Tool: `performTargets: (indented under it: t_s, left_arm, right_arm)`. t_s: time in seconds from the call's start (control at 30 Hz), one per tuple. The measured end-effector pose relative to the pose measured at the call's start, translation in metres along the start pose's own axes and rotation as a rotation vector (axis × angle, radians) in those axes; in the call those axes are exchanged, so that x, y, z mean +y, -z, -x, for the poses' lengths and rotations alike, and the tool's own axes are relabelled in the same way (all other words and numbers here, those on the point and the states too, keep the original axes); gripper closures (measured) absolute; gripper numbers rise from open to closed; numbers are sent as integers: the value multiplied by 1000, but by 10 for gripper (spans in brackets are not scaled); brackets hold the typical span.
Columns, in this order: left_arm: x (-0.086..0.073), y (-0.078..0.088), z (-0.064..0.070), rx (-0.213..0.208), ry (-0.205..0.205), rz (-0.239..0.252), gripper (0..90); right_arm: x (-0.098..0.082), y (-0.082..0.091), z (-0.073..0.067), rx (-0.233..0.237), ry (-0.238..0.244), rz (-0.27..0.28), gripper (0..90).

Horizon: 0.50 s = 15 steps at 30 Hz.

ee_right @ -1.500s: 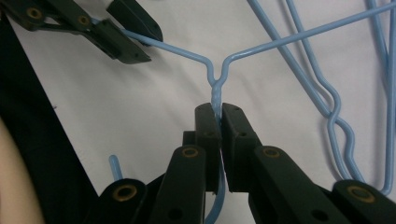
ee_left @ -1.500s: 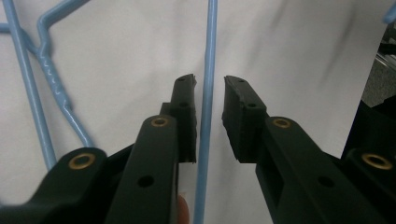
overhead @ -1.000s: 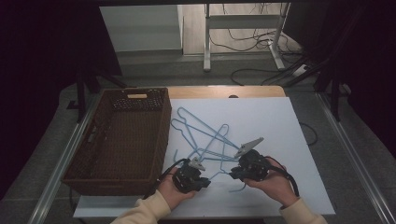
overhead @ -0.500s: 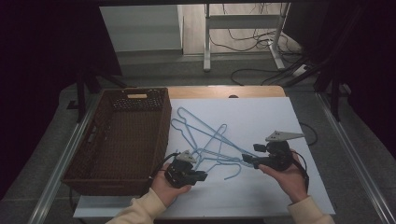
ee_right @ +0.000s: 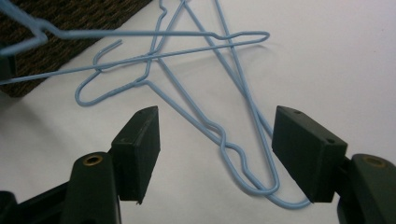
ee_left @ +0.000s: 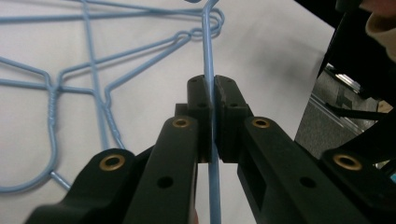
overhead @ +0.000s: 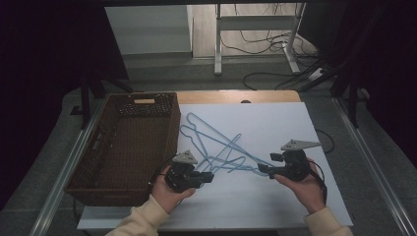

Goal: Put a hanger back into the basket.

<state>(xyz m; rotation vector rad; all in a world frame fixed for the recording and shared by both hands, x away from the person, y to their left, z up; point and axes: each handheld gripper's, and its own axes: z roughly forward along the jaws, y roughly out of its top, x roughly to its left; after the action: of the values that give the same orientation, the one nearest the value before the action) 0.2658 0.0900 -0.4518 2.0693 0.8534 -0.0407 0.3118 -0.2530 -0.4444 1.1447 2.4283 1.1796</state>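
Several light-blue wire hangers [overhead: 222,143] lie tangled on the white table top [overhead: 280,118]. My left gripper [overhead: 208,176] is shut on one hanger's wire [ee_left: 207,46], which runs straight up between its pads [ee_left: 198,100]. The held hanger is lifted a little above the others. My right gripper [overhead: 261,169] is open; its jaws have just been opening and nothing is pressed between them. In the right gripper view its fingers [ee_right: 140,140] stand wide apart above the rounded end of a hanger [ee_right: 243,161] lying on the table.
A dark brown wicker basket [overhead: 169,132] stands at the left of the table, close to my left hand; its corner [ee_right: 70,28] appears in the right gripper view. Bare white surface lies to the right and front. Cables and a stand are on the floor beyond.
My right gripper has let go, opened wide and drawn off to the right of the hanger pile. My left gripper has risen and shifted left, still gripping its hanger wire.
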Motion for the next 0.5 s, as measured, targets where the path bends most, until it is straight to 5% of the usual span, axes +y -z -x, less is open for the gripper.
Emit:
performTargets:
  t_s: [0.5]
  left_arm:
    - [18,36,6,-25,-18,94,865]
  right_arm:
    - [-2,-4,-2,0,22,-27,328]
